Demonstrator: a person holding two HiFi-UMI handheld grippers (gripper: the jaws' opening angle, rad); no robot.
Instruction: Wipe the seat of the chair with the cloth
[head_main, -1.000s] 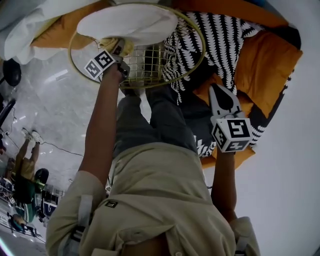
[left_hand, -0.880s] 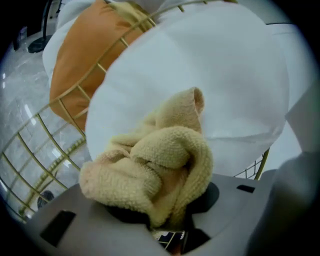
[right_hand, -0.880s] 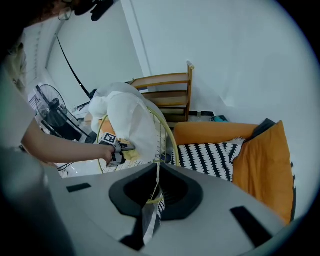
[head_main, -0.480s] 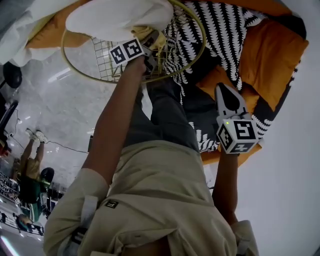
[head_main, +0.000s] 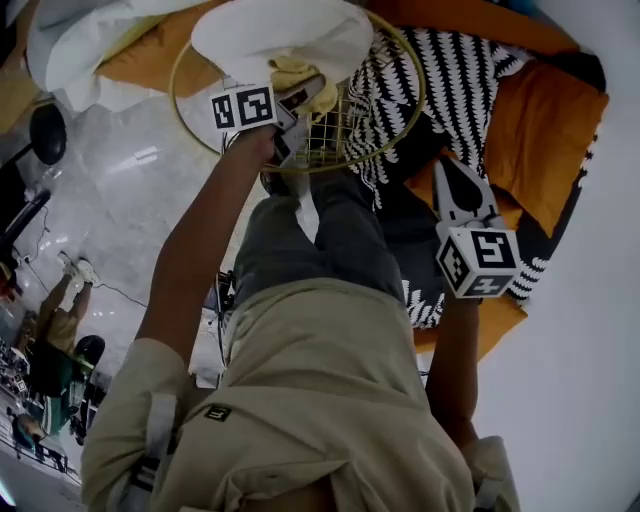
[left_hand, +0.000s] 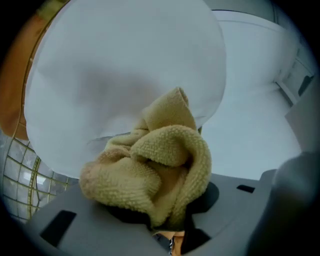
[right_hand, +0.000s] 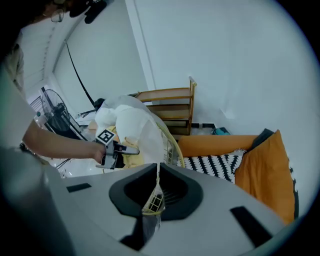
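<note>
A round gold-wire chair (head_main: 400, 60) carries a white seat cushion (head_main: 280, 38), which fills most of the left gripper view (left_hand: 125, 75). My left gripper (head_main: 298, 100) is shut on a bunched yellow cloth (head_main: 300, 78) and presses it against the cushion's near edge, above the wire grid (head_main: 340, 135). Up close, the cloth (left_hand: 160, 165) hides the jaw tips. My right gripper (head_main: 452, 170) hangs shut and empty to the right of the chair, over the sofa. The right gripper view shows its jaws (right_hand: 158, 172) closed together and the left gripper (right_hand: 125, 149) beside the cushion (right_hand: 135, 125).
Orange cushions (head_main: 540, 110) and a black-and-white zigzag fabric (head_main: 450, 70) lie on the sofa at the right. Pale marble floor (head_main: 120, 210) spreads to the left. A wooden rack (right_hand: 170, 107) and a fan (right_hand: 55, 117) stand by the white wall. My own legs stand in front of the chair.
My left gripper has carried the cloth to the right along the cushion's near edge. The right gripper has stayed almost where it was.
</note>
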